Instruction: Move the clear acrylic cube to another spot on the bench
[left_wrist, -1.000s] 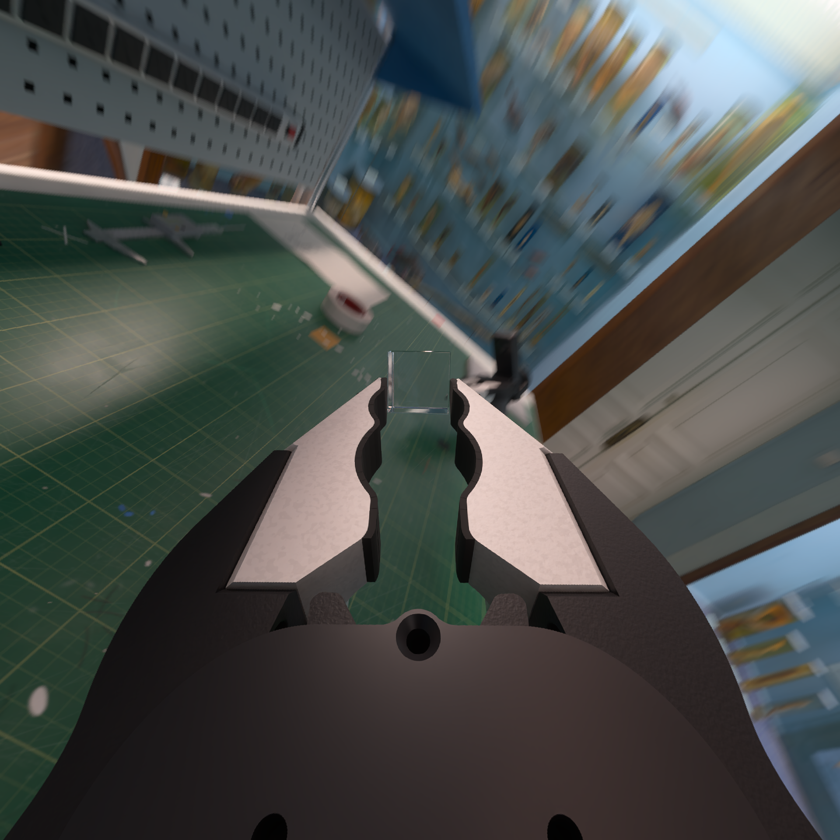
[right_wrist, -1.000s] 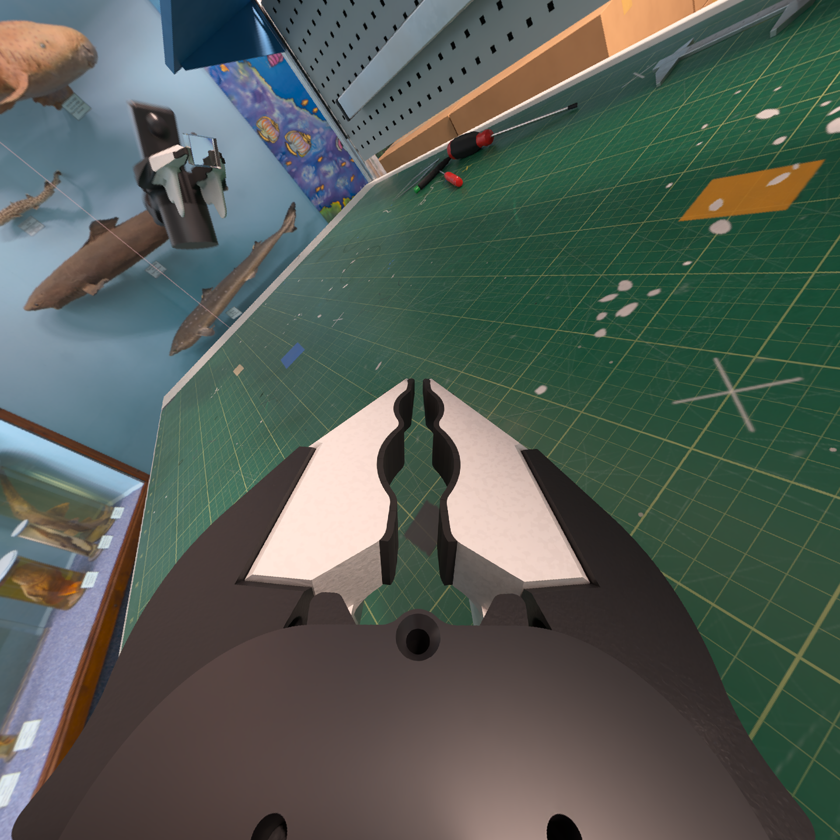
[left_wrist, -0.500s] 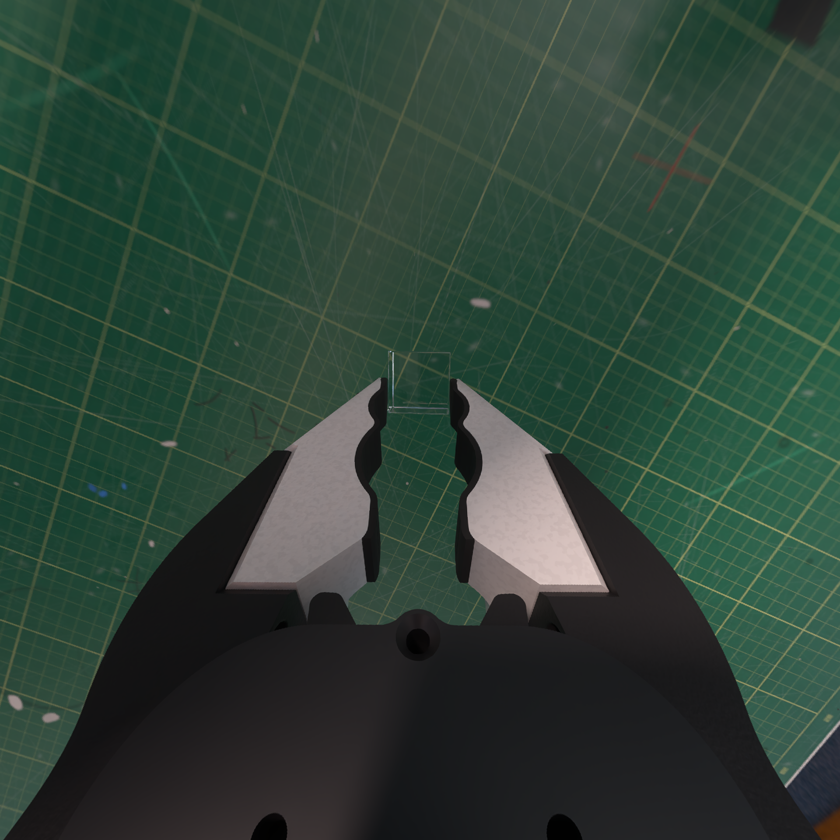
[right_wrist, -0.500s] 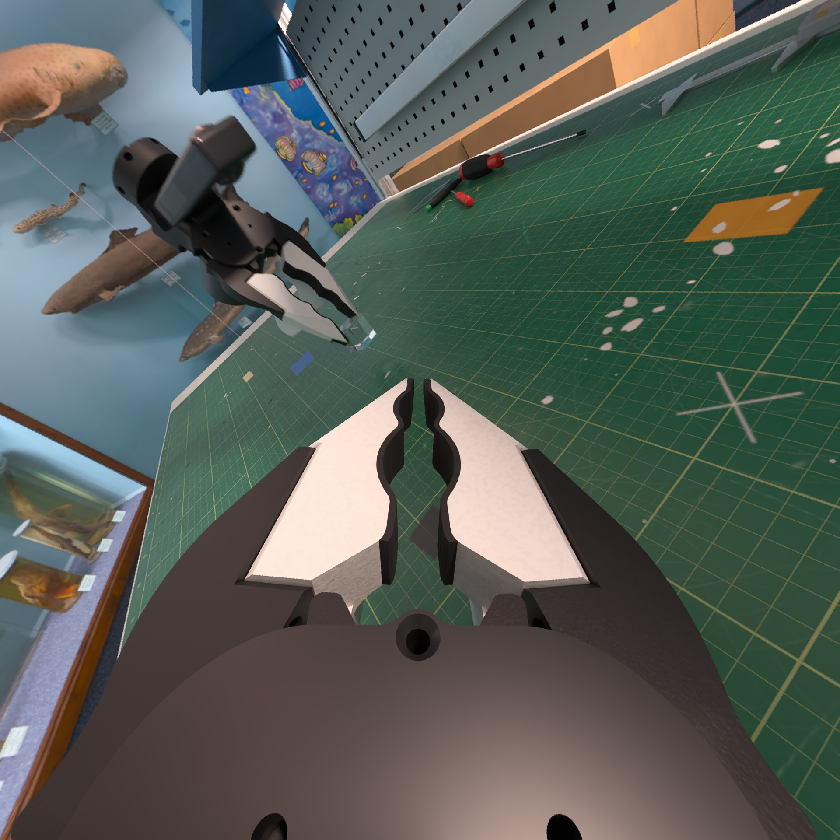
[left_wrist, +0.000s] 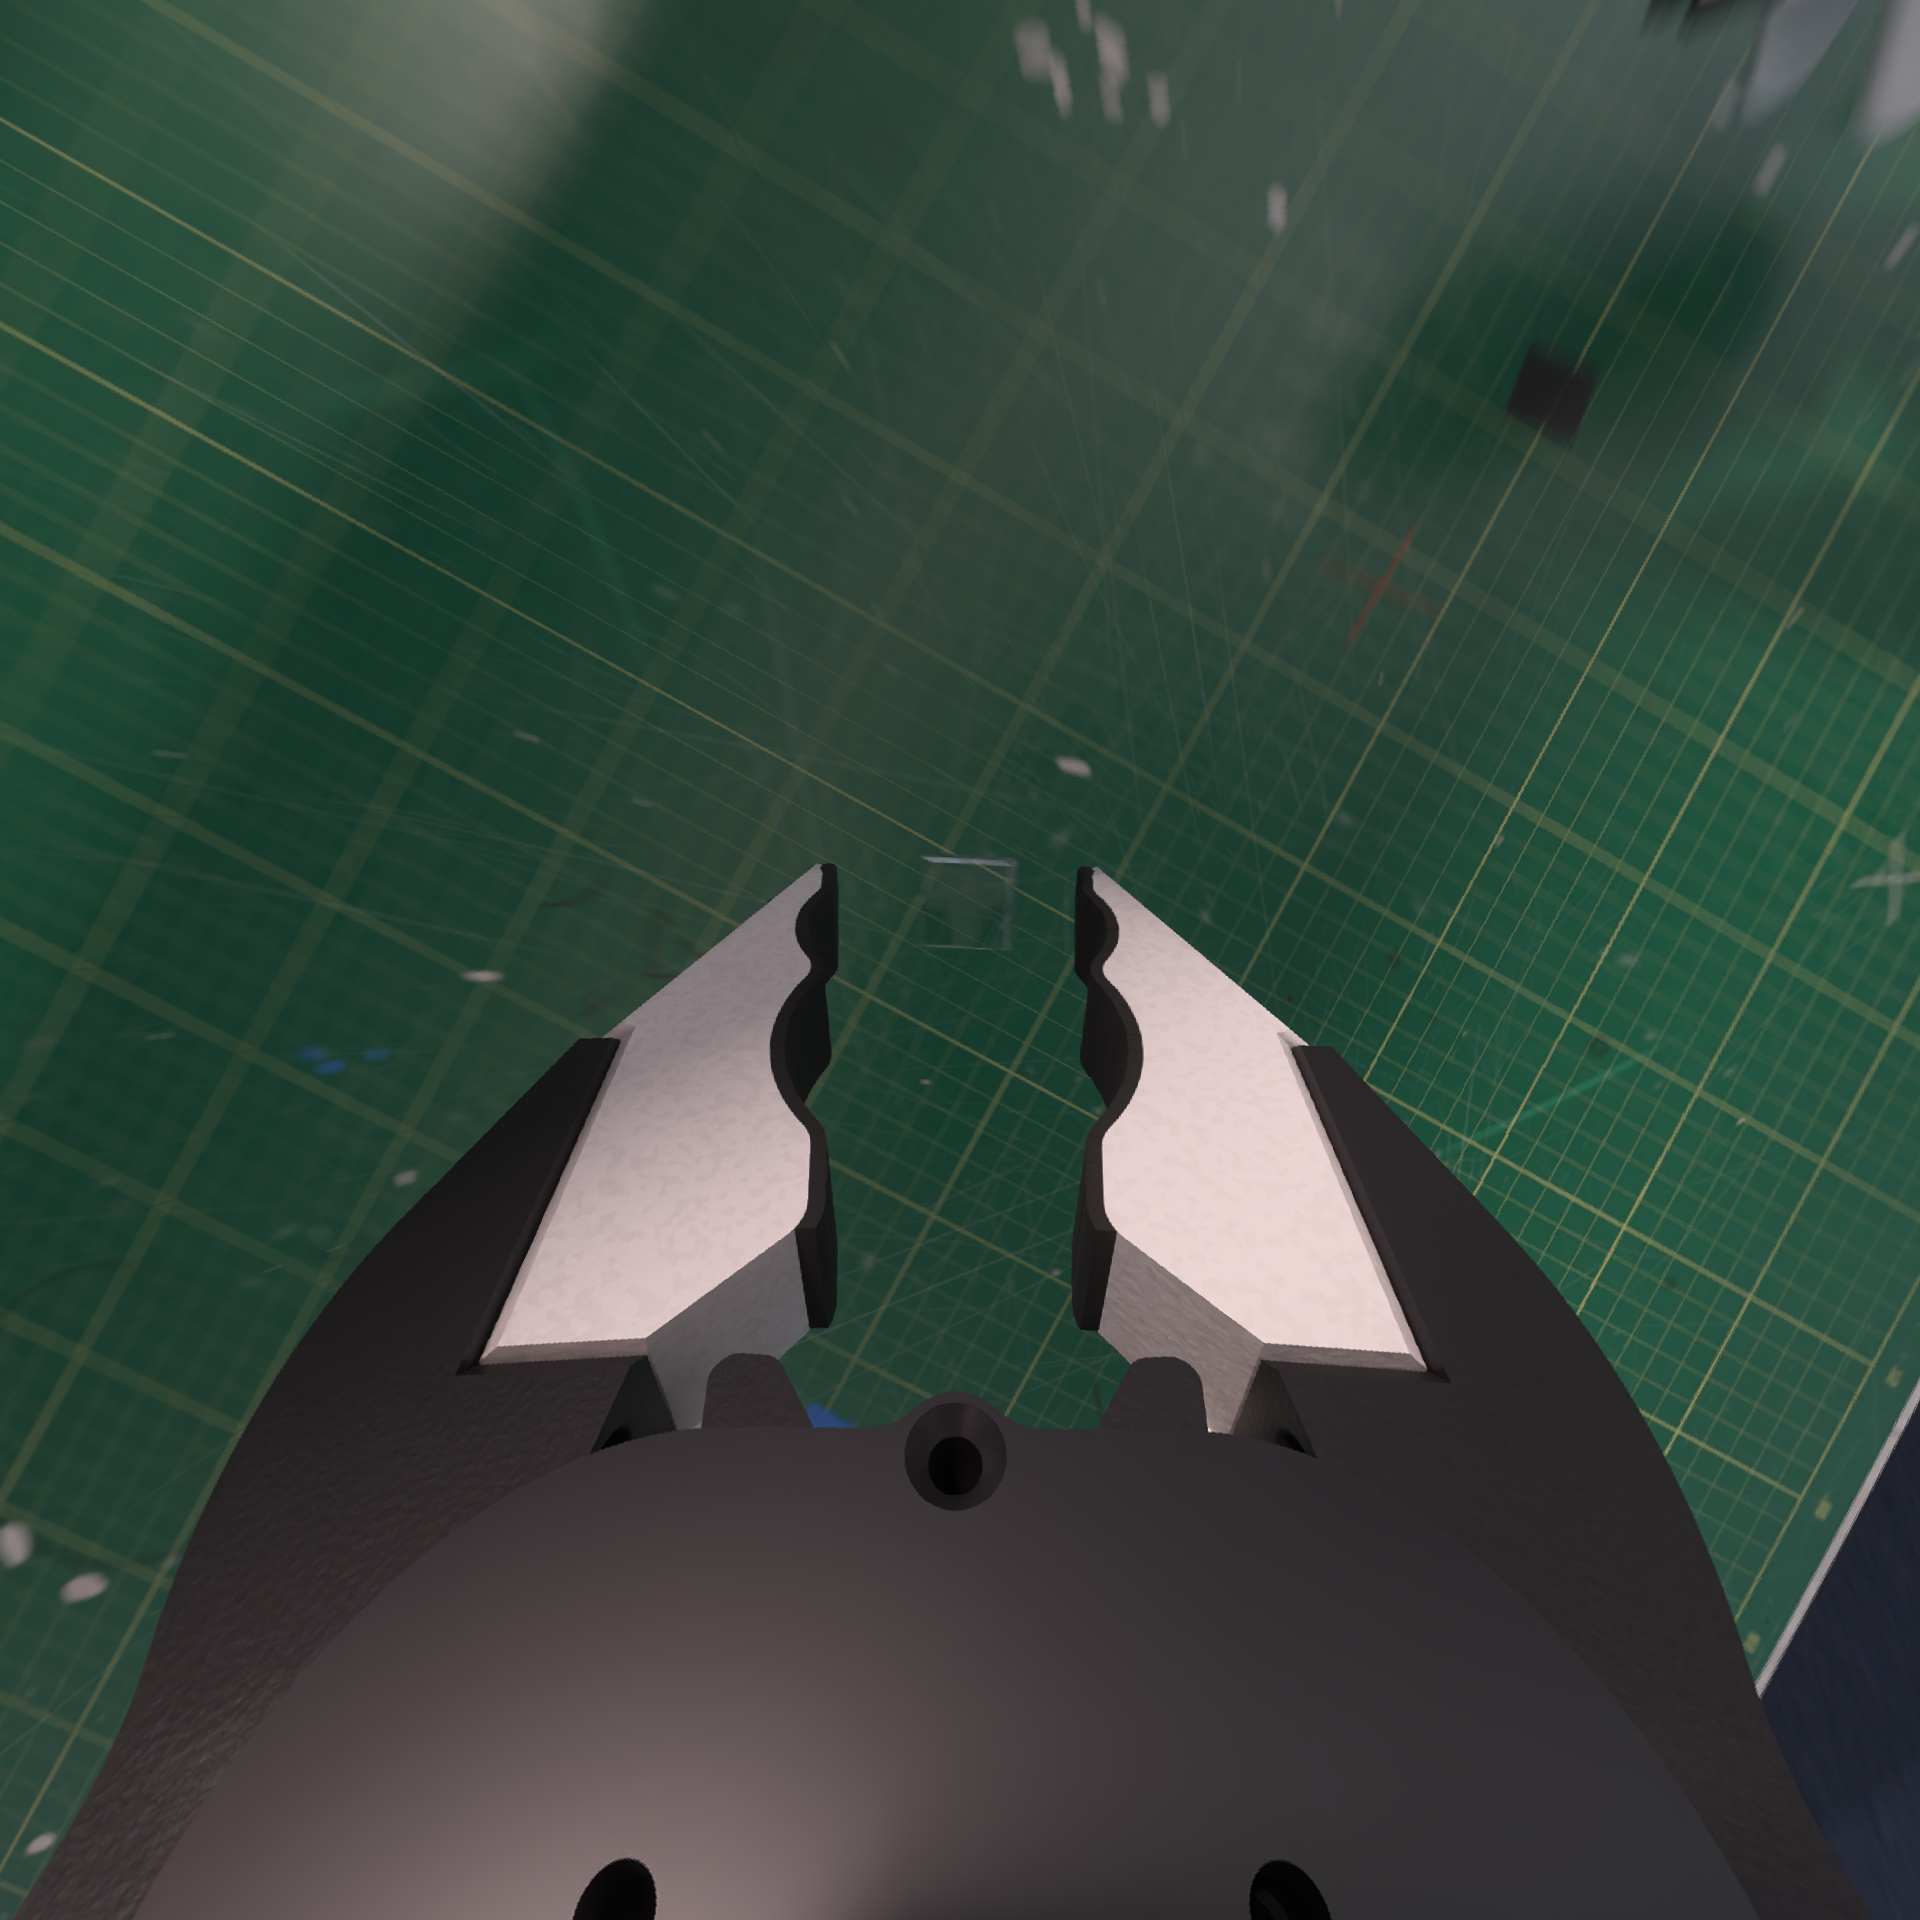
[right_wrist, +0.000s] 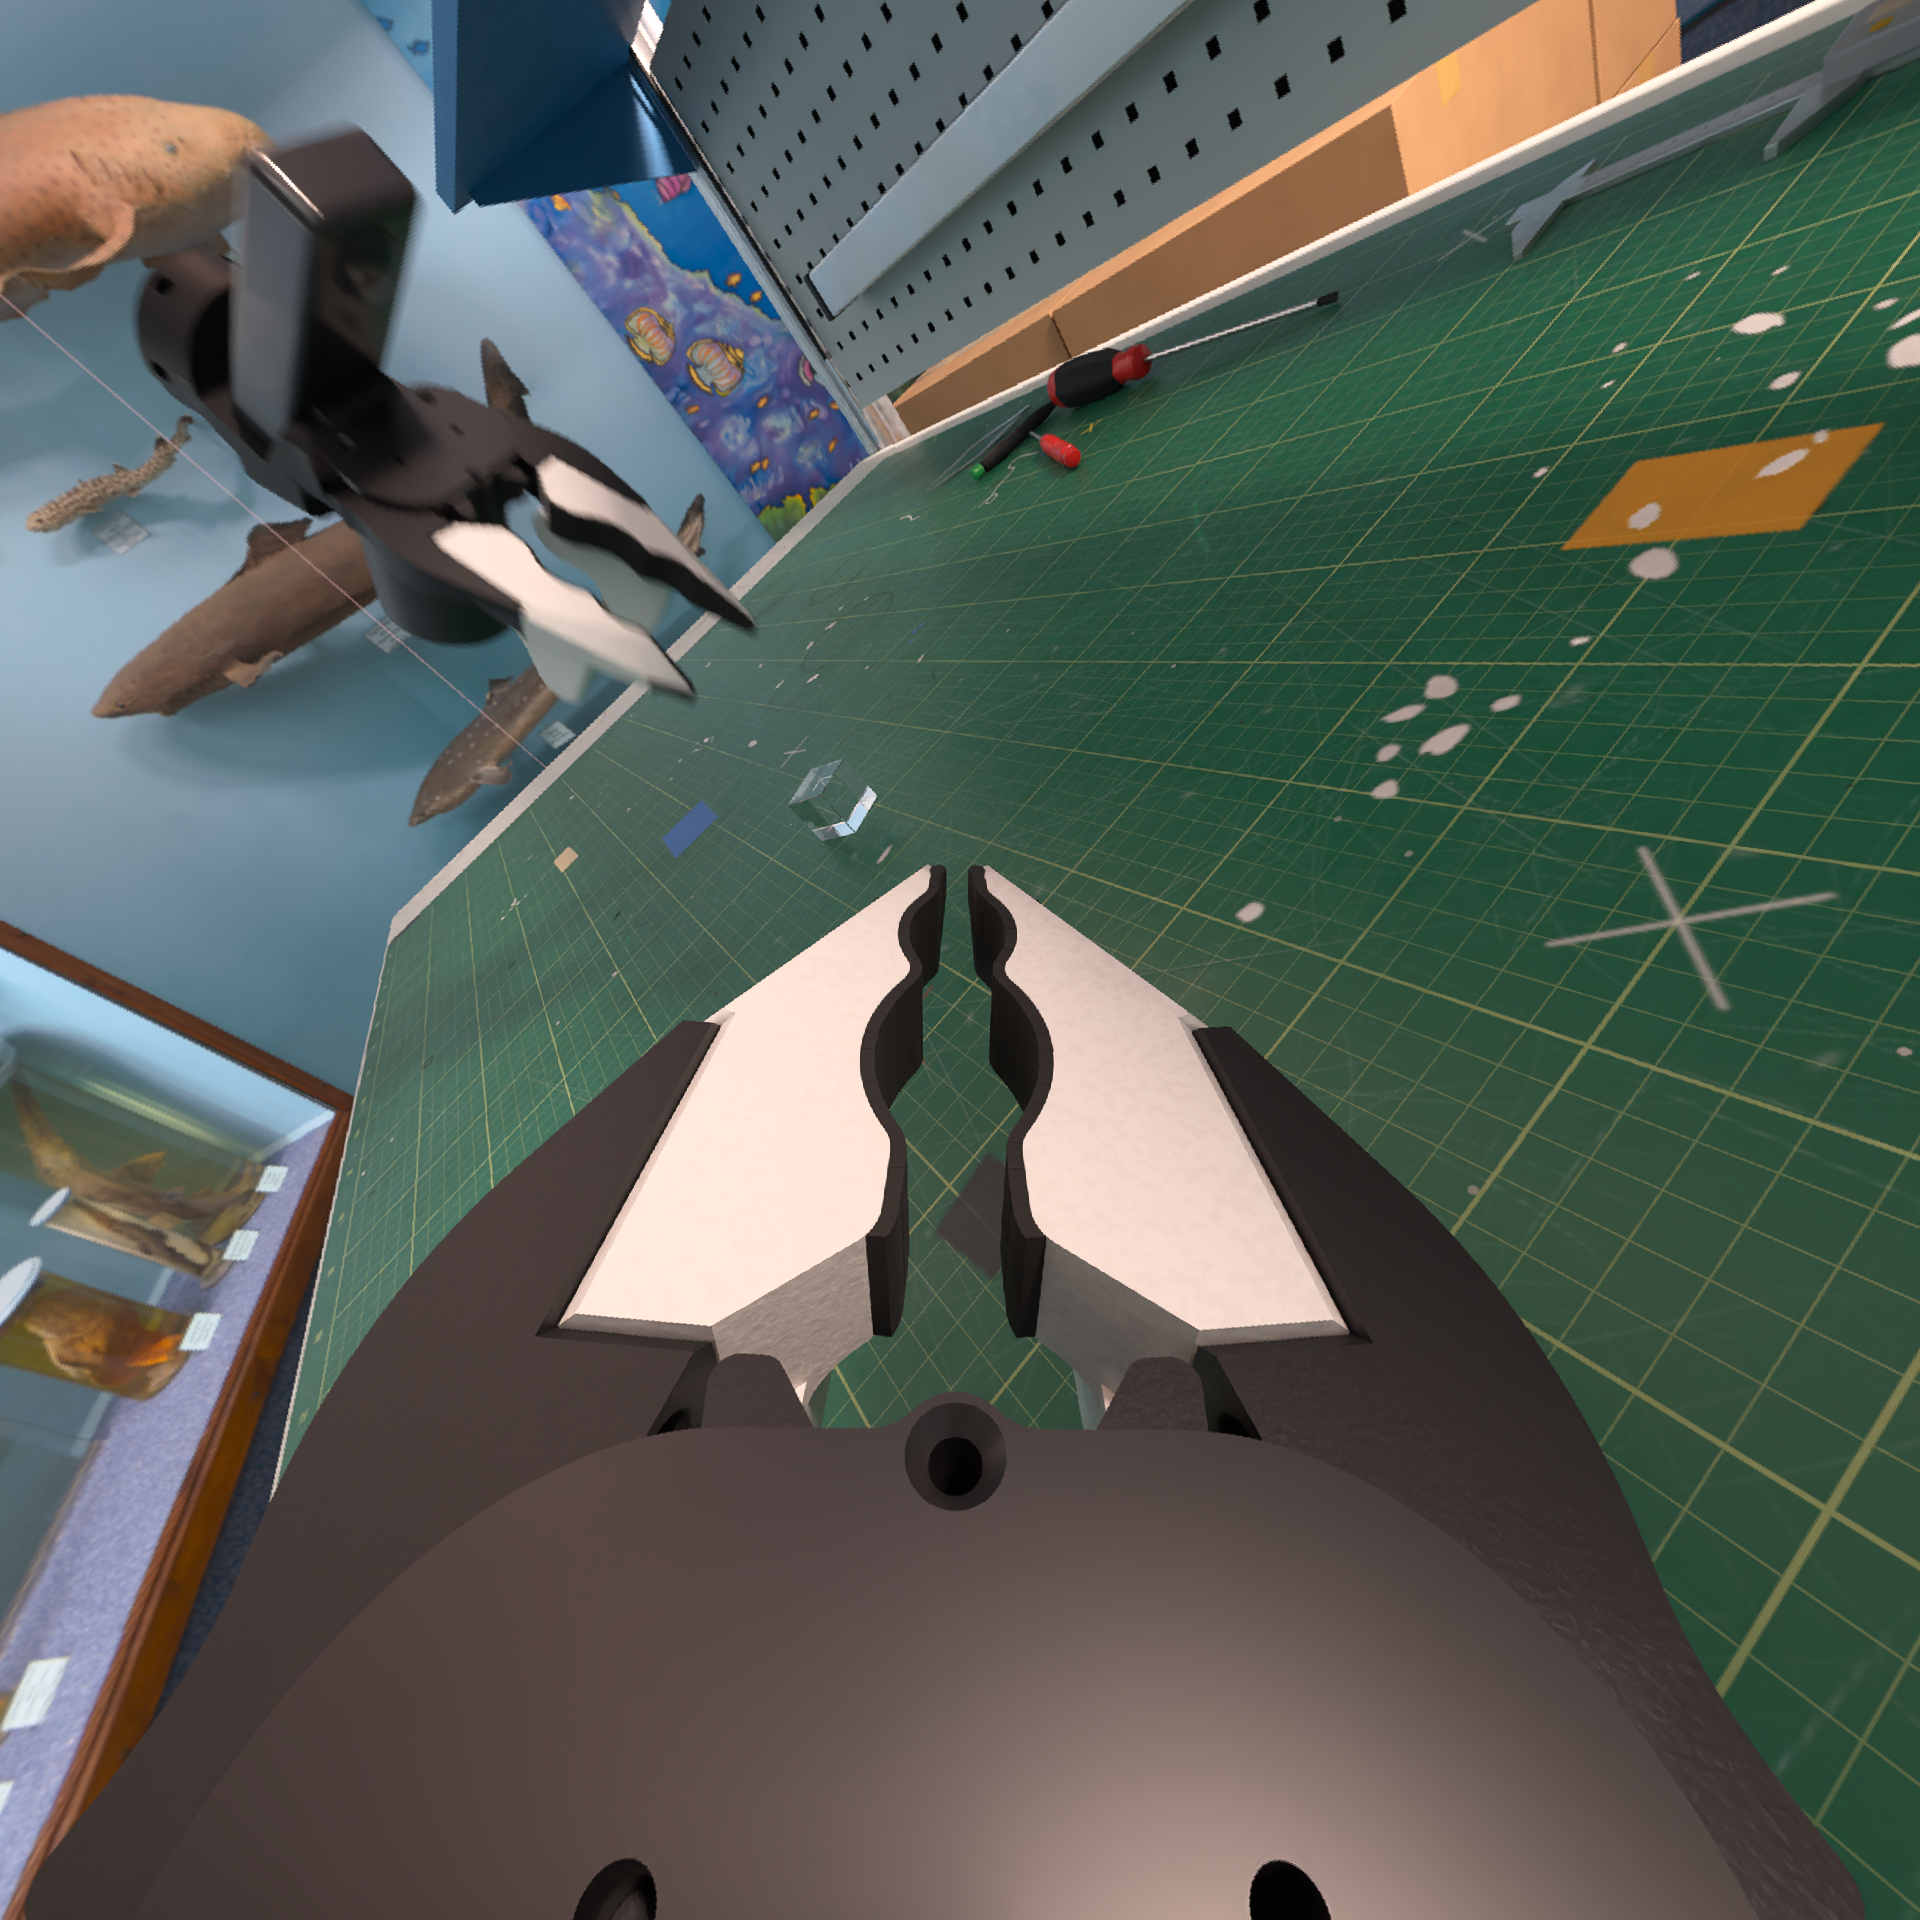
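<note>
Clear acrylic cube (left_wrist: 967, 903) sits on green cutting mat (left_wrist: 416, 520), seen past left gripper (left_wrist: 954, 873) tips, jaws spread wide, holding nothing. Right wrist view adds what left lacks: left gripper (right_wrist: 707, 639) hangs above the mat w/ cube (right_wrist: 834, 800) below it, apart. Right gripper (right_wrist: 956, 878) nearly closed, empty. Screwdriver (right_wrist: 1101, 372) near pegboard (right_wrist: 987, 135).

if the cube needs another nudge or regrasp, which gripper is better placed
Probably the left. The left gripper is open and points down at the clear acrylic cube, which lies on the green mat. The right gripper has its jaws nearly shut, beside the cube.
</note>
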